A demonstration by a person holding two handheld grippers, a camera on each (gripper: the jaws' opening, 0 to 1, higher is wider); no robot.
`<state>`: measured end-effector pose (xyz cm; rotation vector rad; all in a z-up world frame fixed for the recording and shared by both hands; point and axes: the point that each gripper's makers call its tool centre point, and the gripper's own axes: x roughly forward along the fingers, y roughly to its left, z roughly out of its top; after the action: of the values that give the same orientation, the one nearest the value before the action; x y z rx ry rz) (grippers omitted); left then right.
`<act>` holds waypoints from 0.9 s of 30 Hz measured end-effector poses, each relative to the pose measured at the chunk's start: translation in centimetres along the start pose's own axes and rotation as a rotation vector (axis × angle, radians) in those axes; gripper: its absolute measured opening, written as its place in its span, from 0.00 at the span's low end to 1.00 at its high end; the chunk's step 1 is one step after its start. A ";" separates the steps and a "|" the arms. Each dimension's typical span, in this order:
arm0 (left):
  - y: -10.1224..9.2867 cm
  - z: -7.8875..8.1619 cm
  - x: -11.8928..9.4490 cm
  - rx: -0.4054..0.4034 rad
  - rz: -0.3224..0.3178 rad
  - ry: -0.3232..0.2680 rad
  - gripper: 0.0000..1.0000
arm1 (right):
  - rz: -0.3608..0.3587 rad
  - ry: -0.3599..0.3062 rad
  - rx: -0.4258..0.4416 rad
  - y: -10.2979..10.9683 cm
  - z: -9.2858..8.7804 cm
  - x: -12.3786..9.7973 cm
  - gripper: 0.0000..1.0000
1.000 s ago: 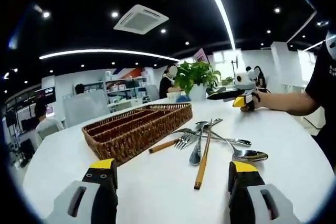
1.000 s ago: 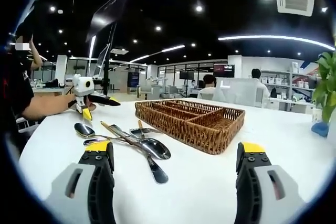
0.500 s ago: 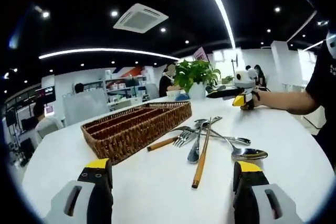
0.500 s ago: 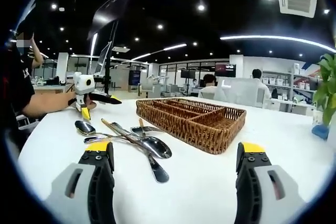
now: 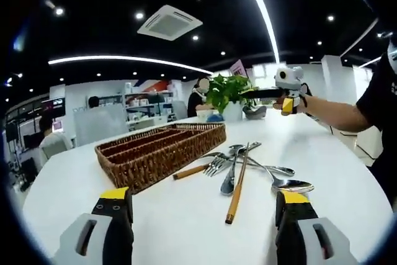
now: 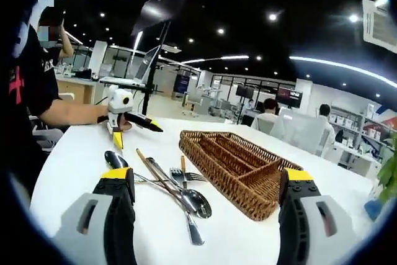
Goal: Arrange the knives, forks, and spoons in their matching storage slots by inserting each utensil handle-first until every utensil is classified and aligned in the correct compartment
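Two tools, left tool (image 5: 198, 215) and right tool (image 6: 203, 212), hover wide open and empty over the white surface (image 5: 173, 221). Left to right: empty wicker tray (image 5: 158, 150), then piled cutlery (image 5: 245, 169). Sorting hasn't begun; next comes gripping one utensil.

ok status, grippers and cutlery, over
Left gripper and right gripper open, empty. Cutlery piled loose on table beside basket, none slotted. Nothing in the way.
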<state>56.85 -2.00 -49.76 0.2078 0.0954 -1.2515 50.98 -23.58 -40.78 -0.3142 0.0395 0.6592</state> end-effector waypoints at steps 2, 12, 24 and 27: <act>0.1 0.1 -0.1 -0.003 0.003 -0.008 1.00 | 0.016 0.010 -0.020 0.4 0.2 0.3 1.00; 0.5 0.4 -0.4 -0.018 0.011 -0.024 1.00 | 0.118 0.026 -0.113 1.8 3.9 1.9 0.99; 0.9 0.6 -1.1 -0.039 0.025 -0.050 1.00 | 0.187 0.031 -0.202 4.0 6.8 3.7 1.00; 0.5 0.4 -0.7 -0.022 0.022 -0.035 1.00 | 0.196 0.032 -0.200 4.4 6.8 3.9 1.00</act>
<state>57.07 -1.31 -49.20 0.1677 0.0767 -1.2313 50.99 -15.98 -36.05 -0.5182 0.0357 0.8547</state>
